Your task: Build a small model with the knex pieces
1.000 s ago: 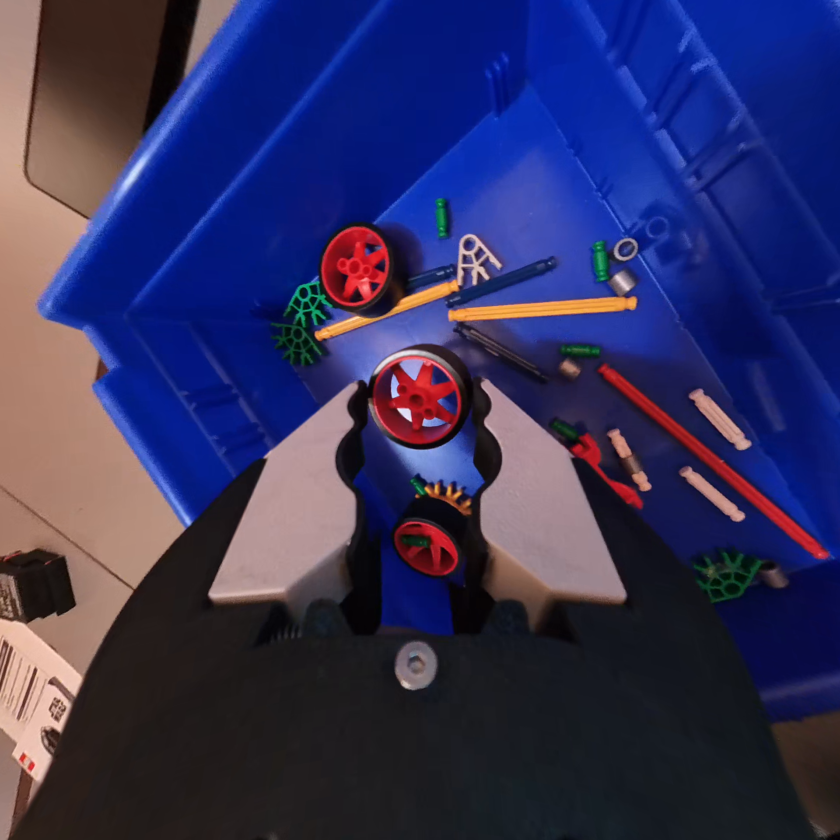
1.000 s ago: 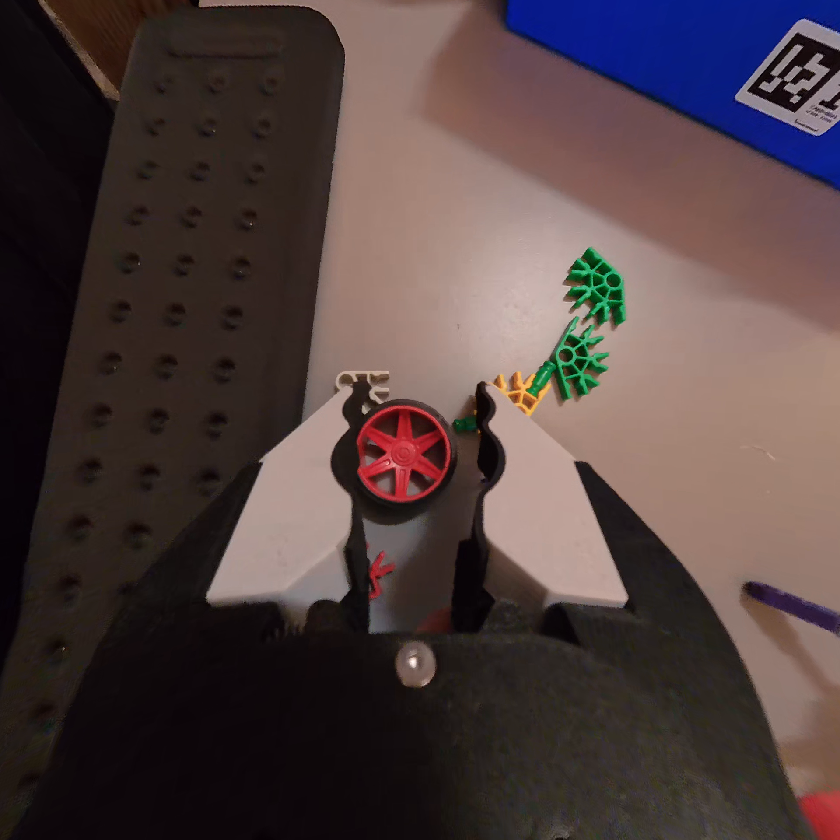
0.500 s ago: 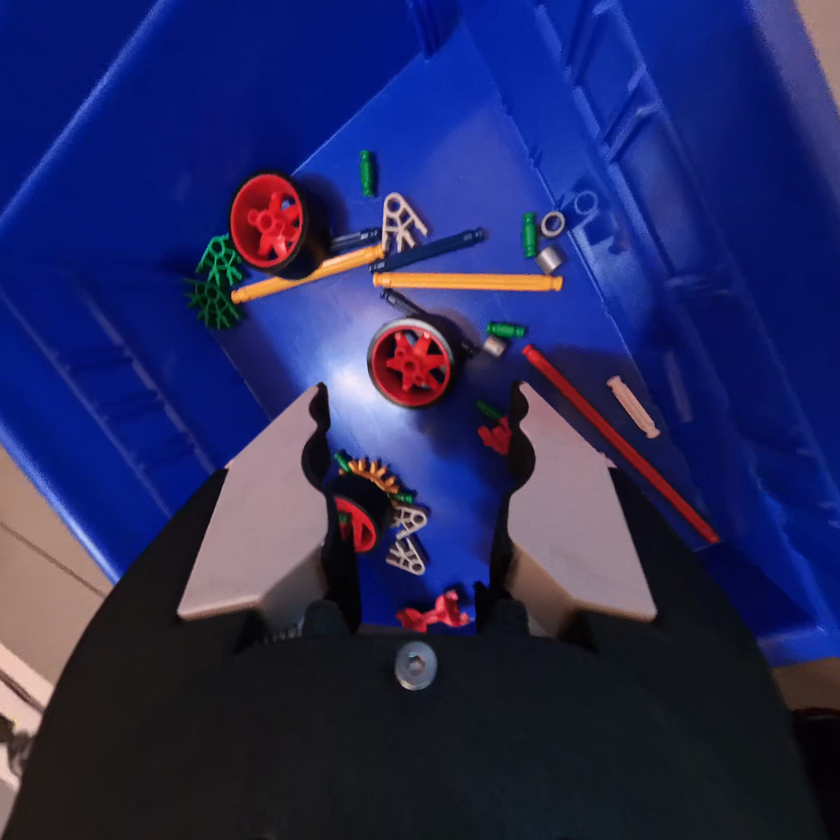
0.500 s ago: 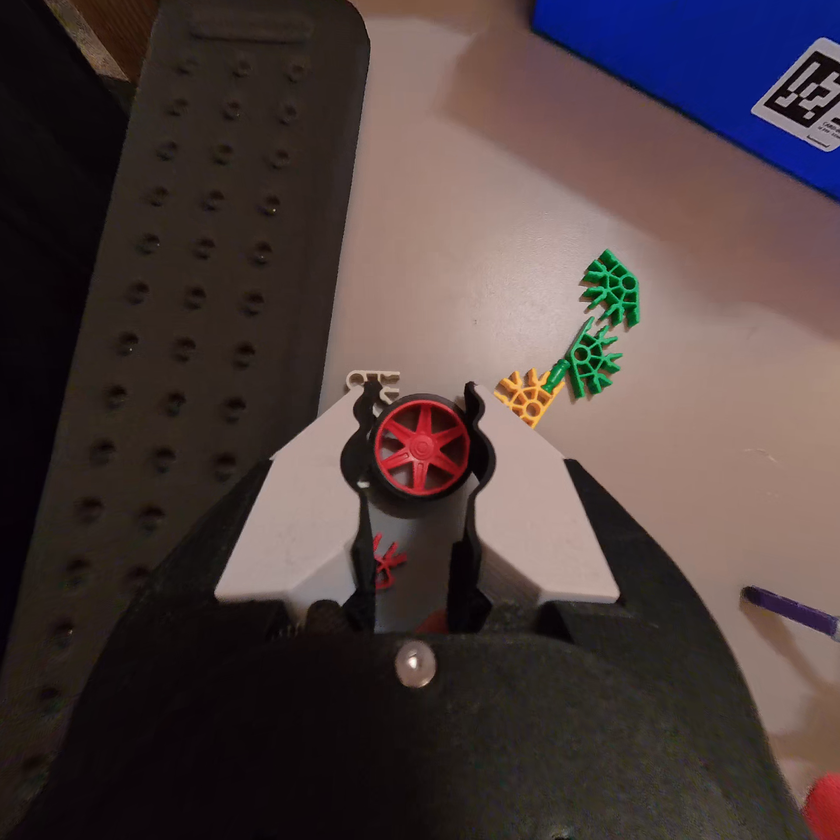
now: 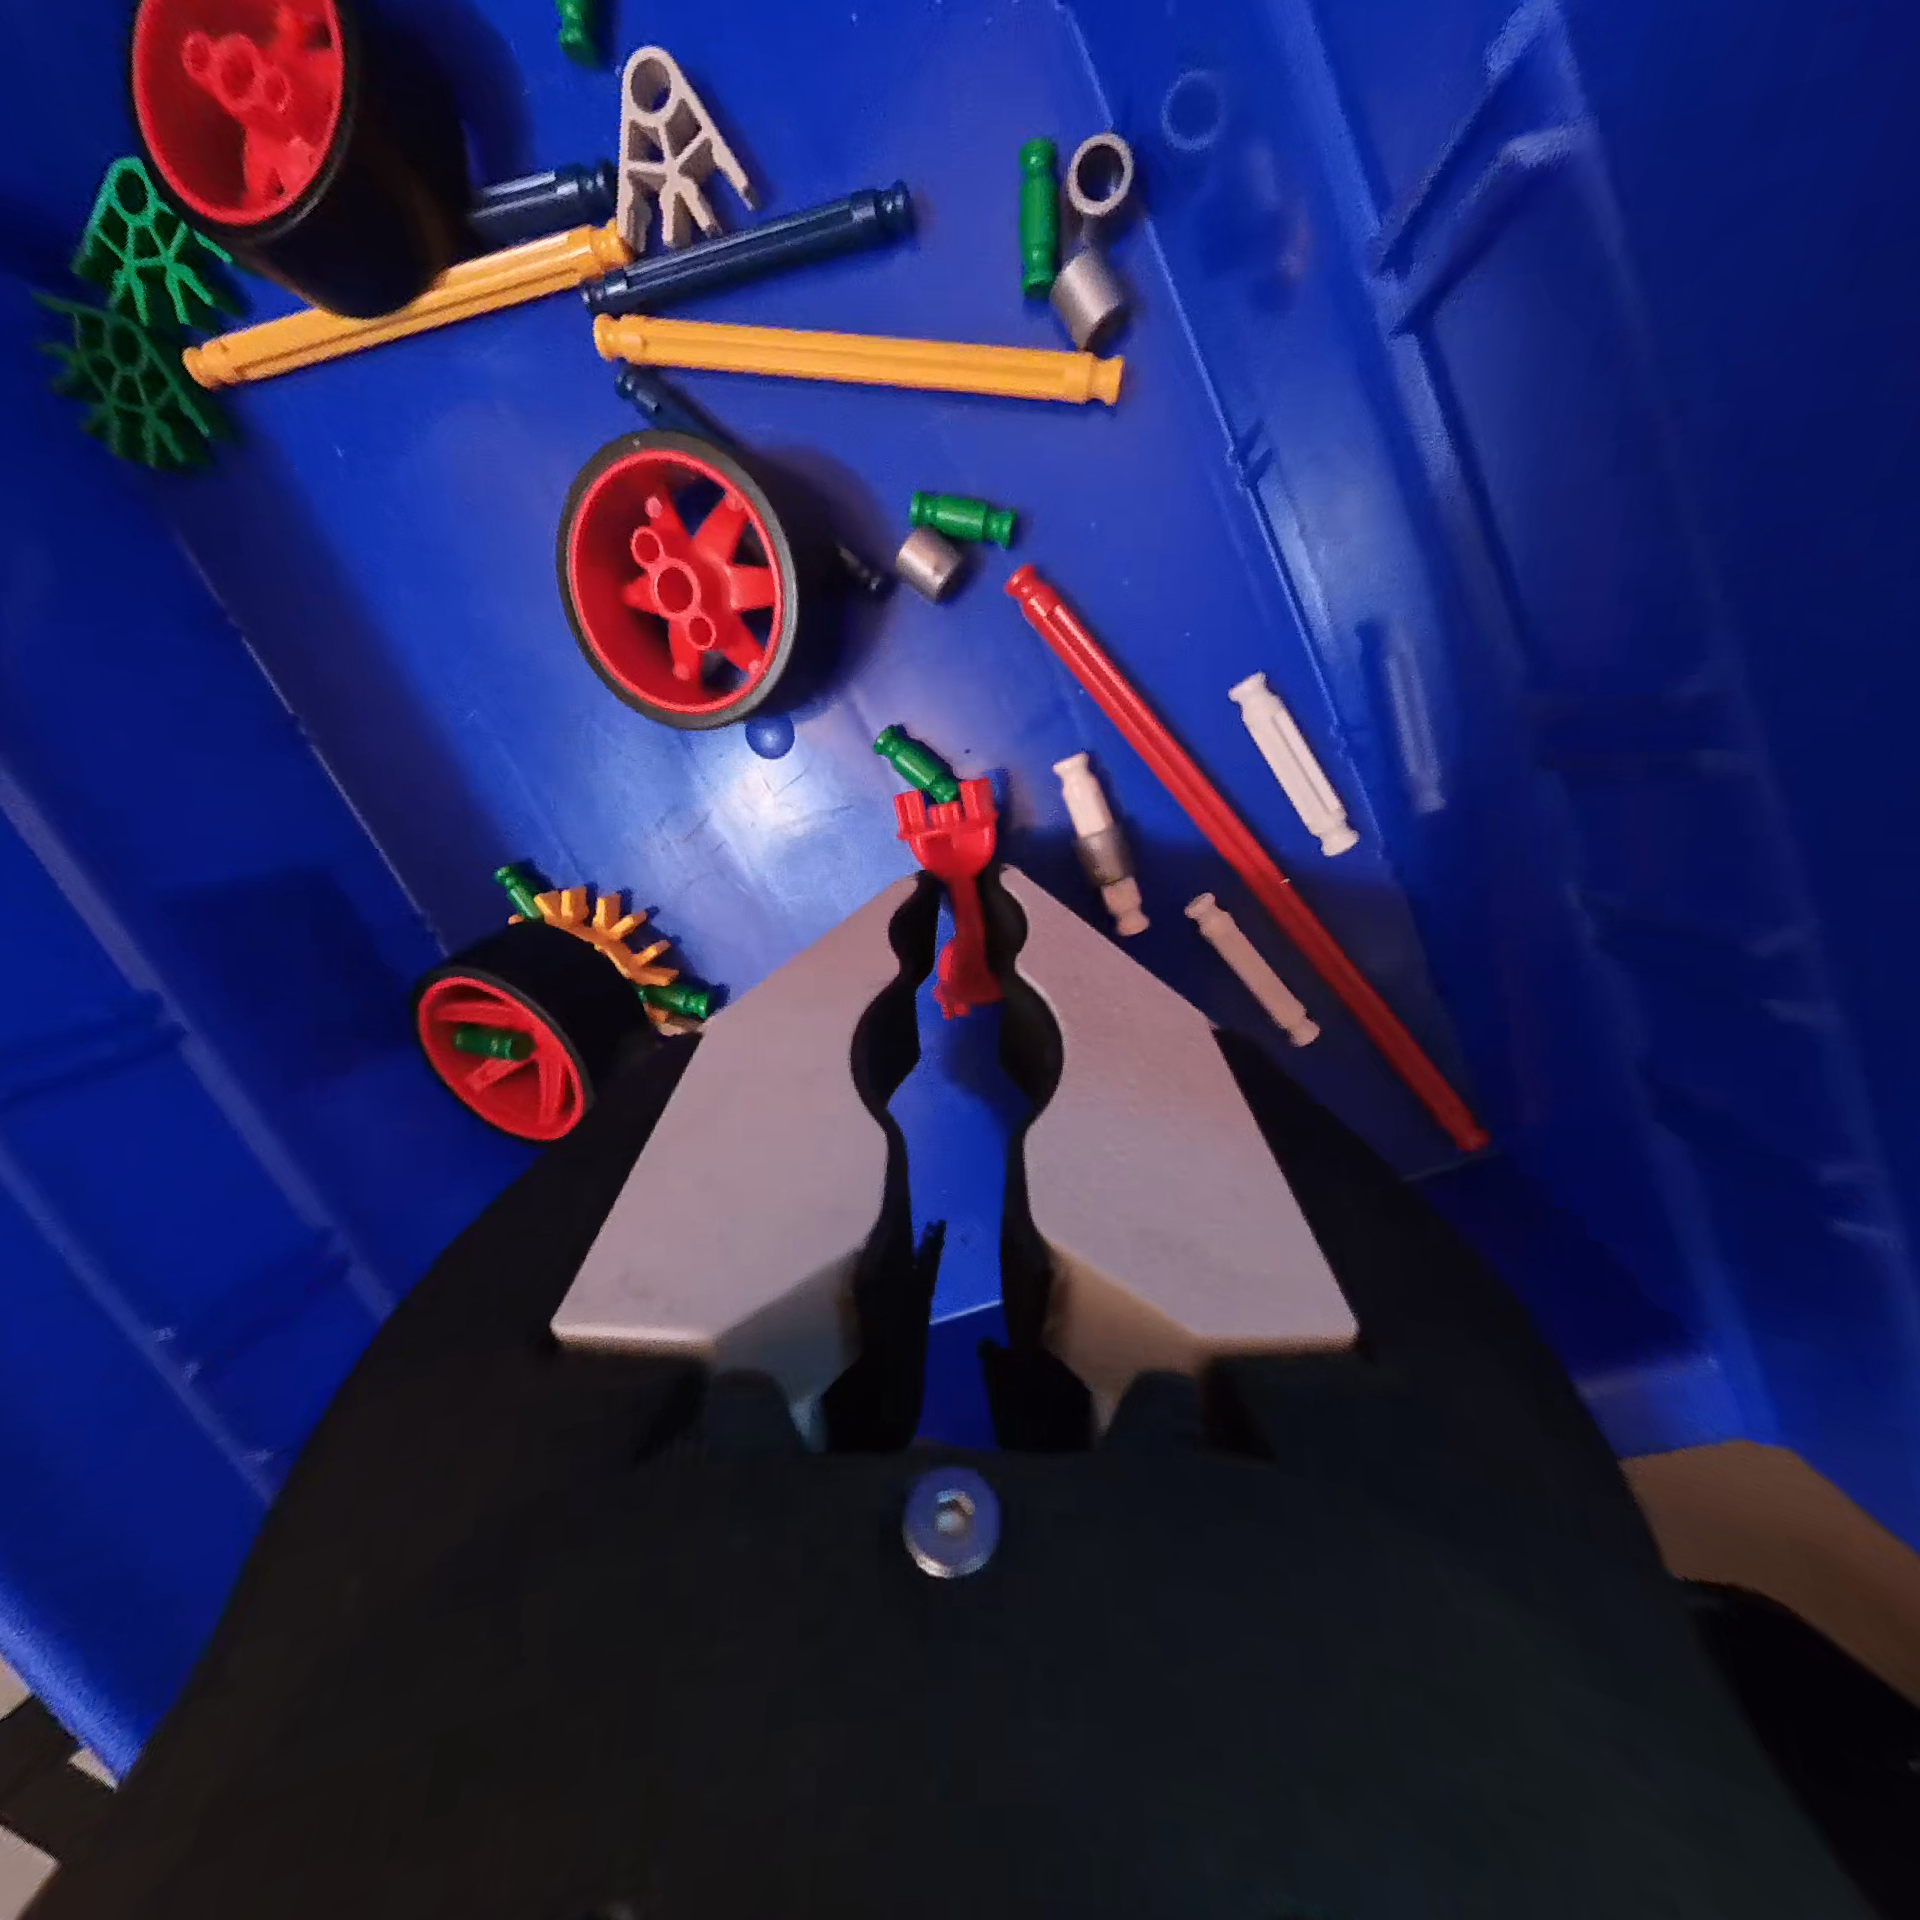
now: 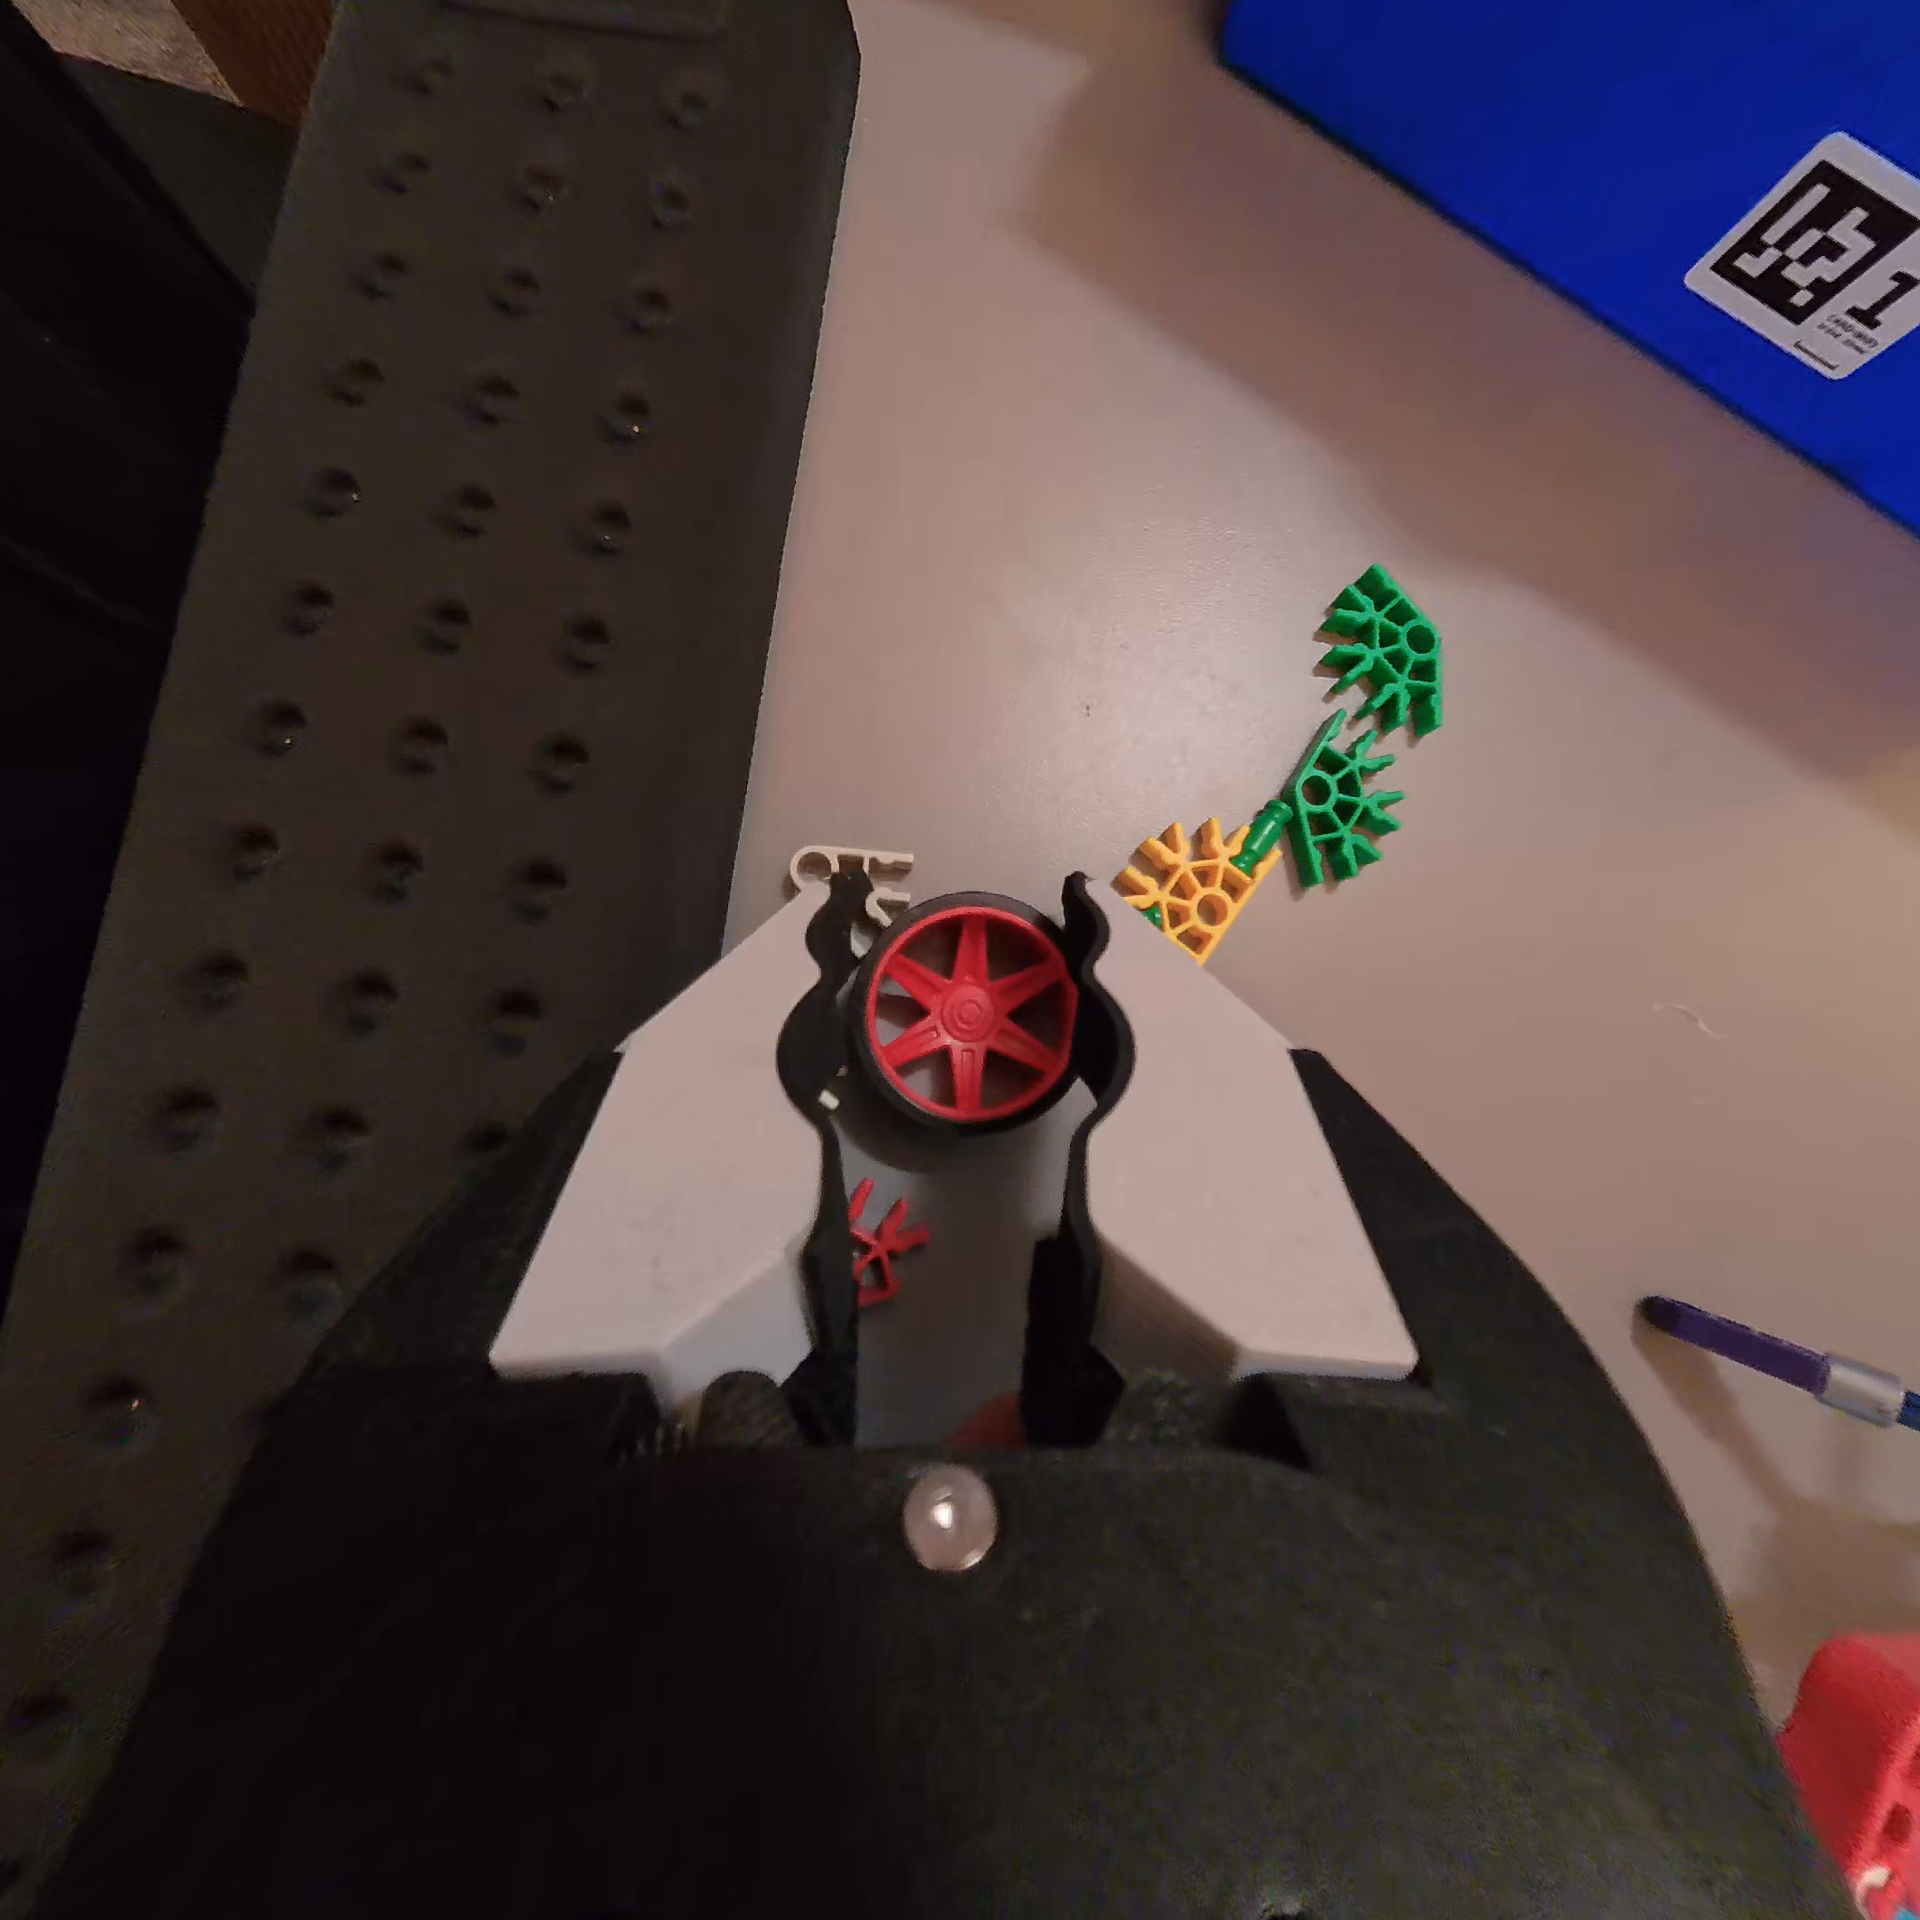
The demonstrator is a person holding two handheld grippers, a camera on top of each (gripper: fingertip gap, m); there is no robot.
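In the left wrist view my left gripper (image 5: 961,883) is low inside a blue bin (image 5: 1558,312), shut on a small red connector (image 5: 948,831) that sticks out past the fingertips. A red wheel with a black tyre (image 5: 681,582) lies just ahead to the left. In the right wrist view my right gripper (image 6: 961,888) is shut on another red-spoked wheel with a black tyre (image 6: 971,1013), held in the notches of its jaws just above a beige table (image 6: 1039,520).
The bin also holds two more wheels (image 5: 260,135), yellow rods (image 5: 852,358), a long red rod (image 5: 1226,852), white rods (image 5: 1294,764) and green connectors (image 5: 135,312). On the table are a dark perforated board (image 6: 416,623), green (image 6: 1382,655), yellow (image 6: 1195,894) and grey (image 6: 831,862) connectors, and a purple rod (image 6: 1745,1351).
My left gripper let go of the red wheel, which now lies in the bin, moved lower and to the right, and shut on the red connector. My right gripper closed around its wheel.
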